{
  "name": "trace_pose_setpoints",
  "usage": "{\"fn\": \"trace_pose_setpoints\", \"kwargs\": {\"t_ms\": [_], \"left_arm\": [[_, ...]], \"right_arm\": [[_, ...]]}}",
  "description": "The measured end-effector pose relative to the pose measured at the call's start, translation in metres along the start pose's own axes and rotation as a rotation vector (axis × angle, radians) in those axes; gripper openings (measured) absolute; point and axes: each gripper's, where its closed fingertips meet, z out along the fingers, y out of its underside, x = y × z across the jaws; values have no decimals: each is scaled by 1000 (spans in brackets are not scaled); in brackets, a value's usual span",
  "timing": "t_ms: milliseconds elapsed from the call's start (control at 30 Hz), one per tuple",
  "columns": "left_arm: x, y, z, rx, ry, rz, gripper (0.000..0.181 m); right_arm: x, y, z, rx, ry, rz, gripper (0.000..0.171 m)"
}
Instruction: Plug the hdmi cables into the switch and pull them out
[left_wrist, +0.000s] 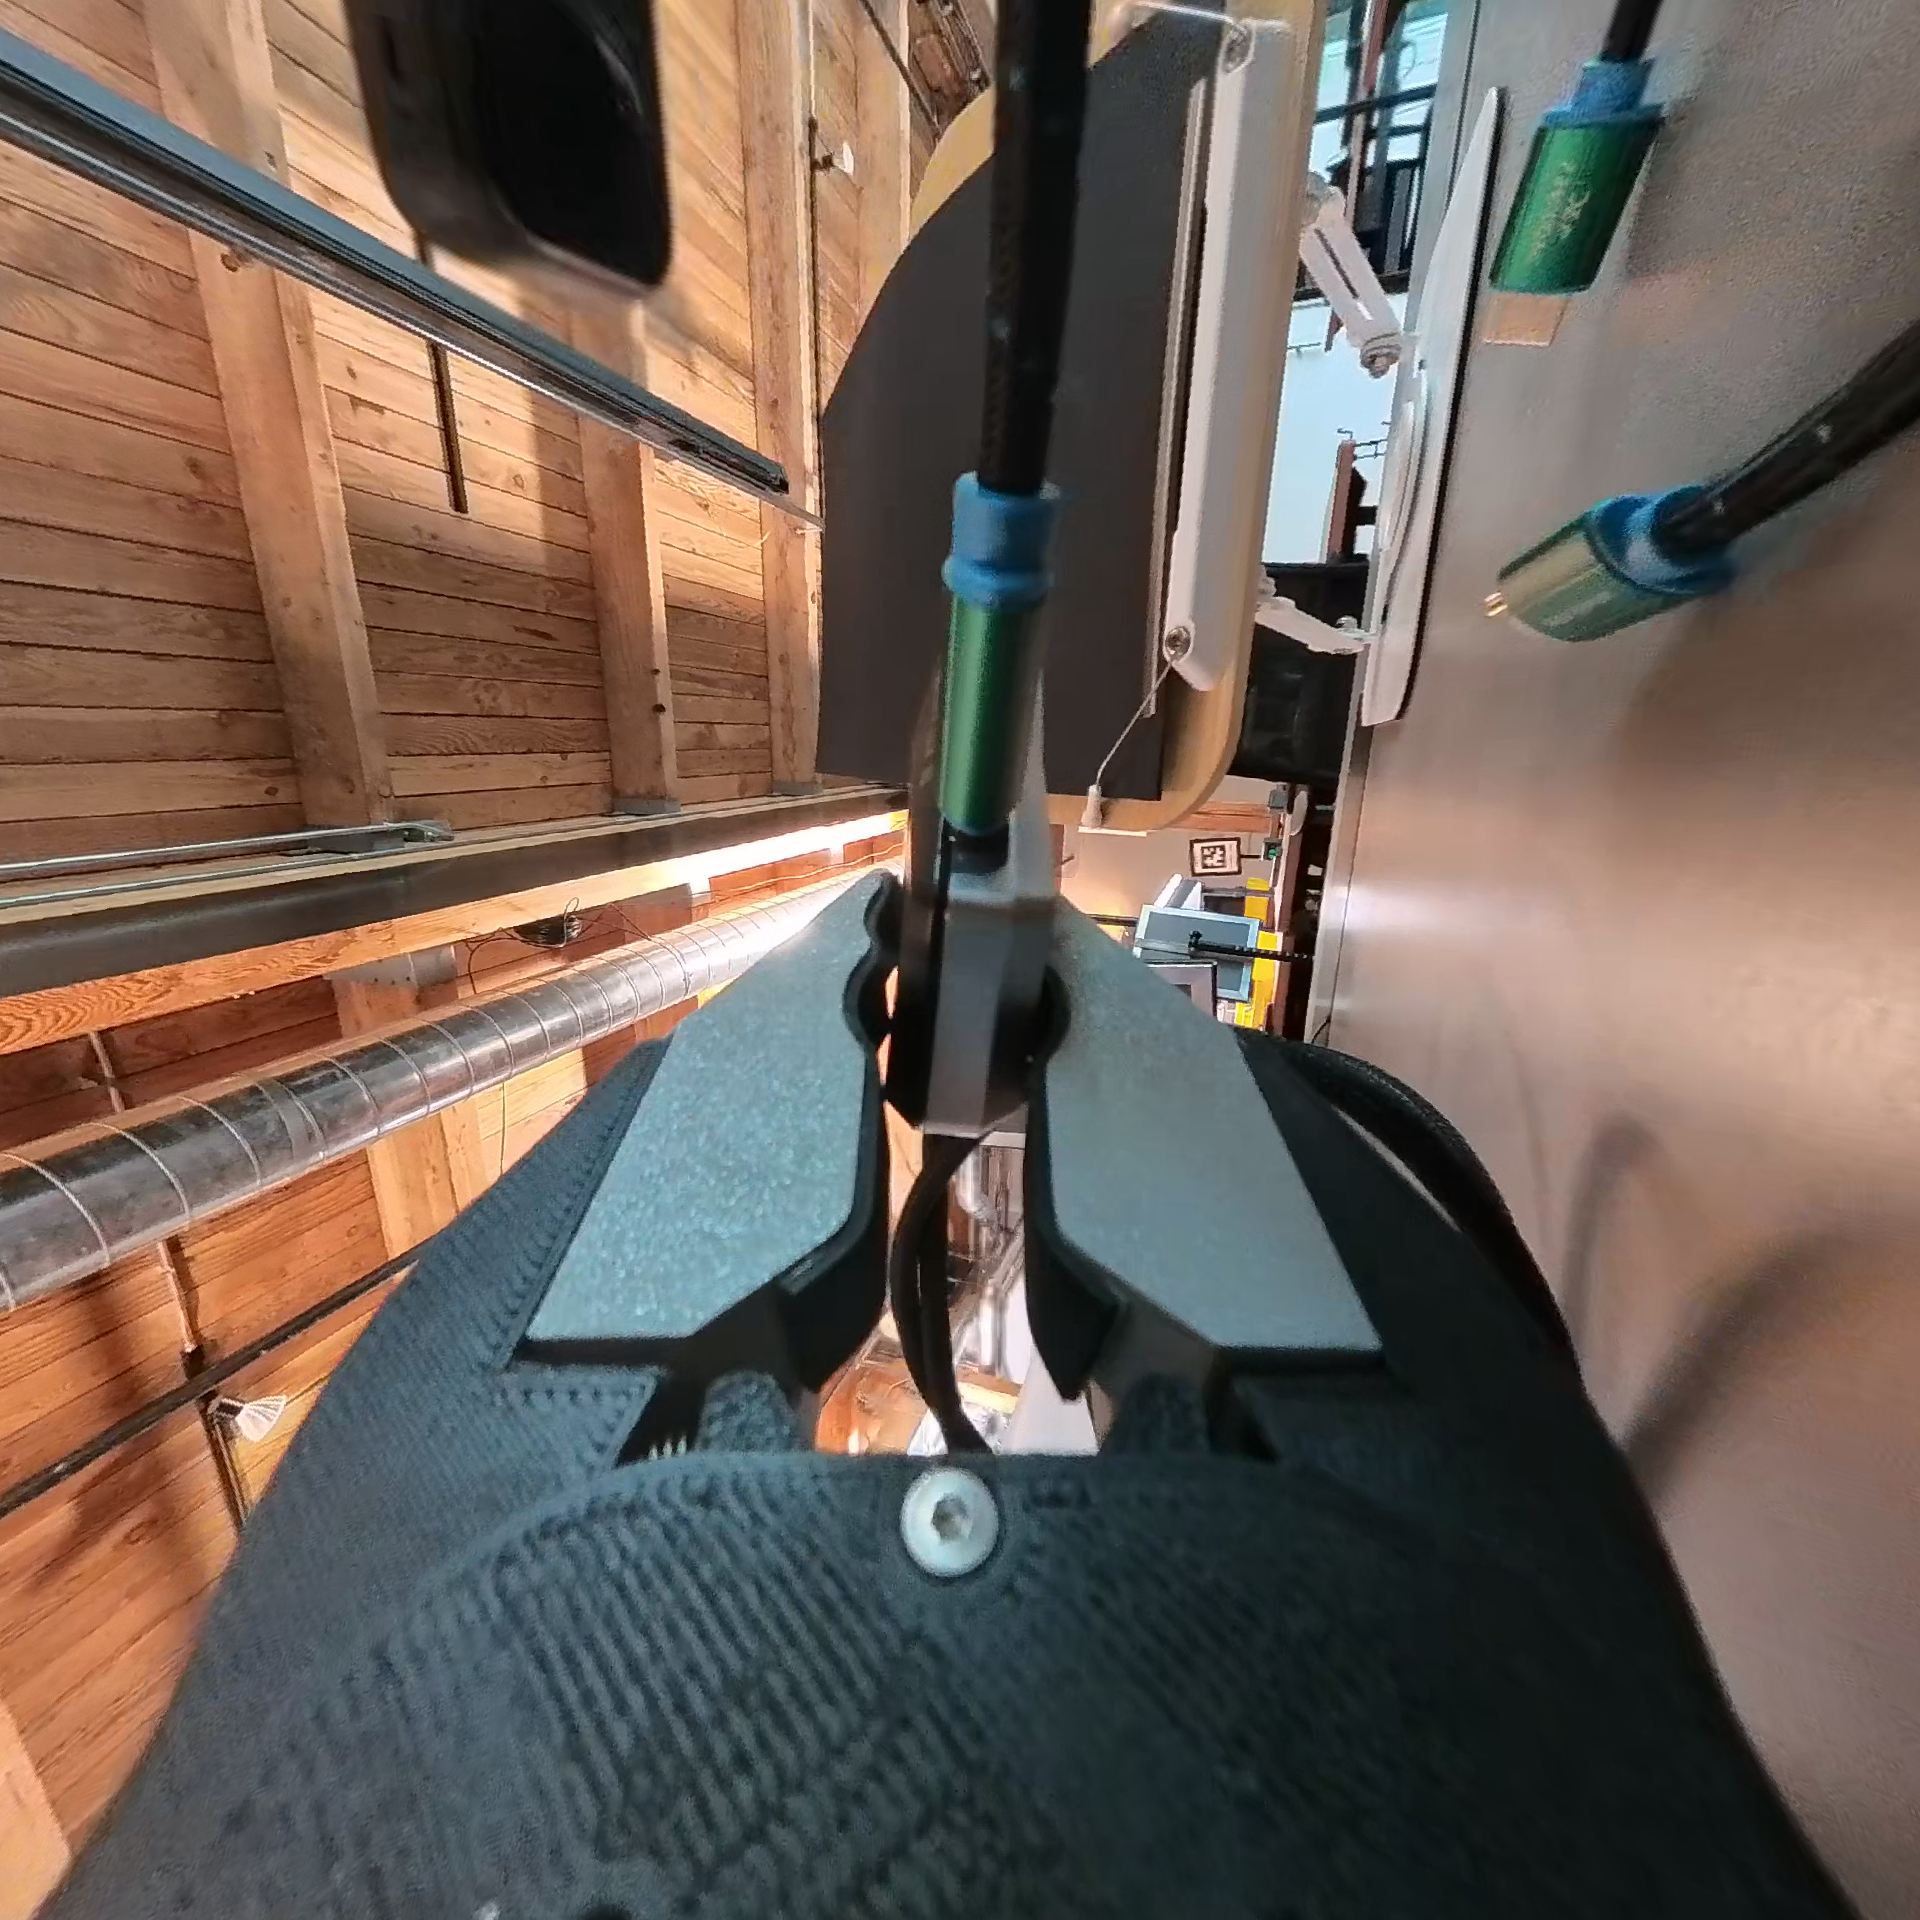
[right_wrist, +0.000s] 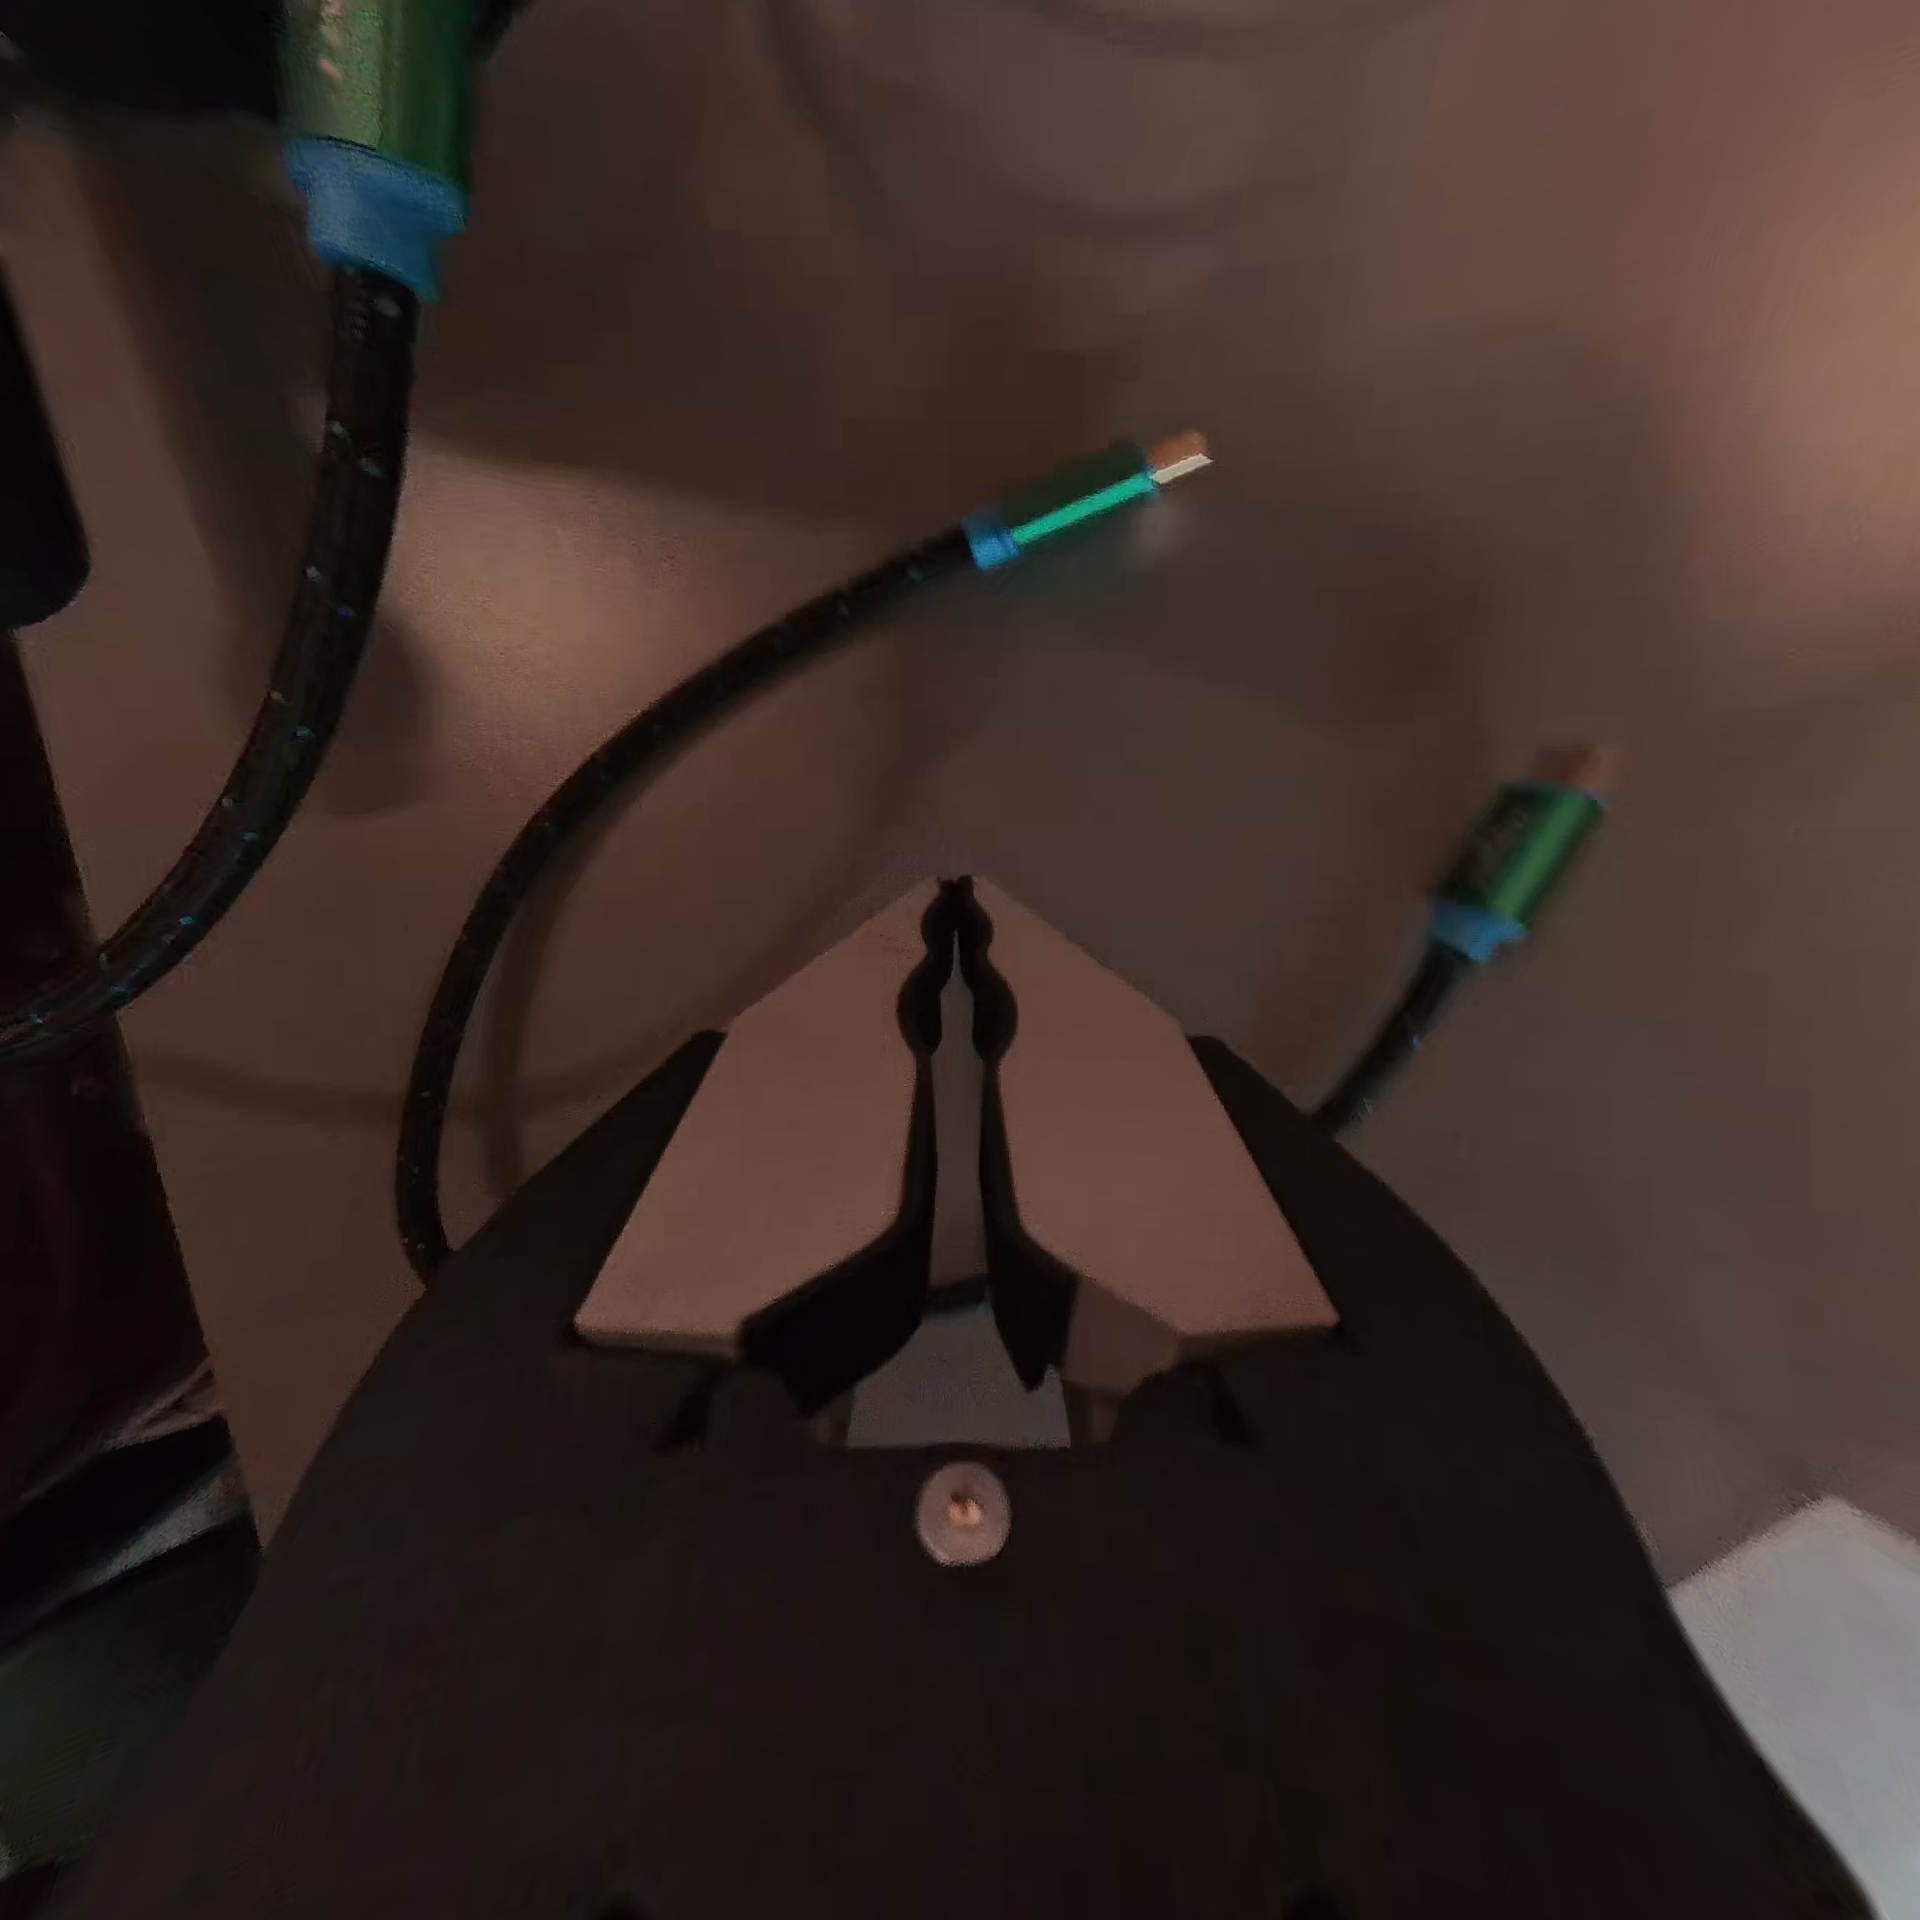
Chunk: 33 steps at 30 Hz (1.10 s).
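In the left wrist view my left gripper (left_wrist: 961, 935) is shut on a small grey metal HDMI switch (left_wrist: 971, 1008), held edge-on between the fingers. A green HDMI plug (left_wrist: 977, 707) with a blue collar sits in the switch, and its black braided cable (left_wrist: 1023, 260) runs away from it. Two more green plugs (left_wrist: 1569, 197) (left_wrist: 1590, 592) lie loose on the brown table (left_wrist: 1662, 1039). In the right wrist view my right gripper (right_wrist: 956, 888) is shut and empty above the table (right_wrist: 1351, 312). The two loose plugs (right_wrist: 1081, 509) (right_wrist: 1517, 862) lie ahead of it. The plugged cable's green plug (right_wrist: 374, 104) shows at top left.
A blurred black object (left_wrist: 509, 135) hangs at the top left of the left wrist view. A black panel in a pale wooden frame (left_wrist: 1039, 520) stands behind the switch. Wooden boards and a metal duct (left_wrist: 416, 1070) fill the left. A white sheet (right_wrist: 1808, 1683) lies at the table's lower right. The grippers' ends are close to 15 cm from one another.
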Motion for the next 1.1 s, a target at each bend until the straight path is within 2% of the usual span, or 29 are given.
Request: {"fn": "trace_pose_setpoints", "kwargs": {"t_ms": [67,167,300,400,433,467,500,567,633,667,767,933,967,1000,1100], "left_arm": [[0,0,0,2,3,-5,20],[-4,1,-1,15,2,-37,20],[-8,4,-4,32,16,-118,20],[-12,5,-8,50,24,-164,20],[-13,4,-9,56,26,-177,20],[-13,4,-10,62,31,-189,20],[-13,3,-10,68,34,-198,20],[-13,2,-11,72,46,-213,20],[-13,4,-11,64,49,-220,20],[-14,5,-11,58,46,-225,20],[-15,13,-10,25,44,-244,19],[-9,22,-7,-13,77,-287,20],[-5,23,-7,-20,95,-288,20],[-1,24,-7,-27,115,-283,20],[6,25,-6,-38,145,-277,19]], "right_arm": [[-2,-2,-11,41,24,55,0],[-6,-25,-14,193,56,122,0],[32,-39,-21,314,373,176,0],[40,-62,-57,490,500,143,3],[42,-70,-72,560,541,118,21],[42,-78,-84,628,565,109,53],[40,-84,-91,685,549,110,67],[30,-91,-88,716,426,176,61],[26,-85,-68,647,304,326,85],[25,-79,-53,583,256,393,85],[16,-57,-6,382,167,495,83],[20,-56,34,271,239,470,69],[24,-57,36,248,270,438,36],[23,-57,37,219,274,393,19],[15,-60,31,180,277,238,17]]}}
